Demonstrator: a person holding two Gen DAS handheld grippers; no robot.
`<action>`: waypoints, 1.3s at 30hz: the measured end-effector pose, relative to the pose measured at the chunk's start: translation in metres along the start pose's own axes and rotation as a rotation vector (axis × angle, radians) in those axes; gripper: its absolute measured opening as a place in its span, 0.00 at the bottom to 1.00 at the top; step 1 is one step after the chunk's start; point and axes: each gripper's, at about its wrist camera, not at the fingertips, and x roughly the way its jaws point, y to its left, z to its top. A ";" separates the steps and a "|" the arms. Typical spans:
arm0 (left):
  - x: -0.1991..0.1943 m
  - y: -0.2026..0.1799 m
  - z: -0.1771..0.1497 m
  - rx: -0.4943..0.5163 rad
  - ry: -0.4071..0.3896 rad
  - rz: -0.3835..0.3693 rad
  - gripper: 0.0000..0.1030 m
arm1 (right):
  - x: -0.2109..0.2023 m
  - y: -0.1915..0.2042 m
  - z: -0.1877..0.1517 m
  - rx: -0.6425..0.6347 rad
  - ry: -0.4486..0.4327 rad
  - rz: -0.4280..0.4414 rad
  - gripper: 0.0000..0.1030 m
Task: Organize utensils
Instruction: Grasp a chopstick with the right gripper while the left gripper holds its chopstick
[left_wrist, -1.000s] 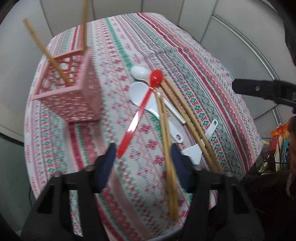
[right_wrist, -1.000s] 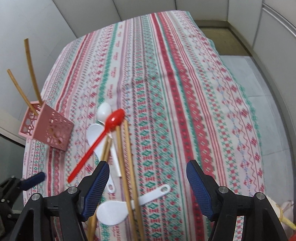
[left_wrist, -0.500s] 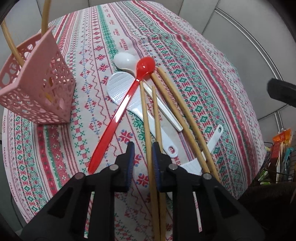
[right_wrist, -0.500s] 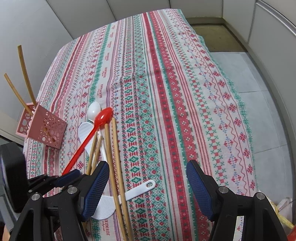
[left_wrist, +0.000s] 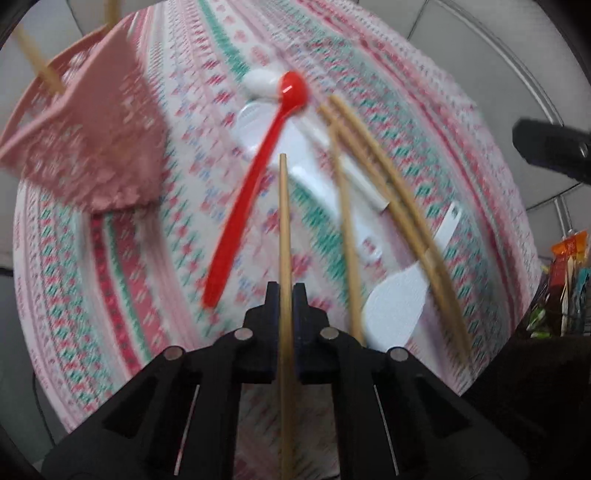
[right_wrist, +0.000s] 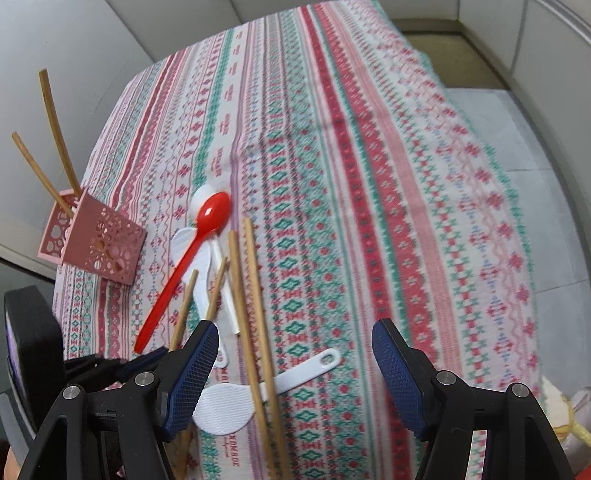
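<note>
My left gripper (left_wrist: 284, 291) points down at the striped tablecloth (left_wrist: 369, 74), its jaws closing the last bit with the pads pressing a wooden chopstick (left_wrist: 283, 221) that runs straight out ahead. Left of it lies a red spoon (left_wrist: 255, 192). To the right lie one more chopstick (left_wrist: 345, 221) and a pair of chopsticks (left_wrist: 399, 199) across white spoons and a white rice paddle (left_wrist: 395, 306). The pink lattice basket (left_wrist: 92, 147) stands at the upper left. My right gripper (right_wrist: 295, 328) hangs open over the cloth, nothing between its fingers; the held chopstick (right_wrist: 184, 310) shows to its left.
Two chopsticks (right_wrist: 55, 122) stand in the pink basket (right_wrist: 99, 243). The cloth's right half (right_wrist: 406, 184) carries only its pattern. The table edge drops to a grey floor (right_wrist: 517, 122) on the right. Colourful packets (left_wrist: 569, 258) sit beyond the table's right edge.
My left gripper came down over the leftmost chopstick and its jaws closed on it; that chopstick now sits apart from its neighbour. The right gripper stayed open and nearly still.
</note>
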 end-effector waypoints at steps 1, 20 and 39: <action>-0.001 0.005 -0.005 -0.002 0.017 0.006 0.07 | 0.003 0.002 0.000 -0.001 0.009 0.005 0.72; 0.013 0.012 0.023 0.017 -0.066 0.008 0.06 | 0.055 0.022 0.011 0.069 0.150 0.118 0.38; -0.053 0.044 -0.033 -0.013 -0.146 -0.056 0.06 | 0.113 0.045 0.026 0.124 0.216 0.102 0.12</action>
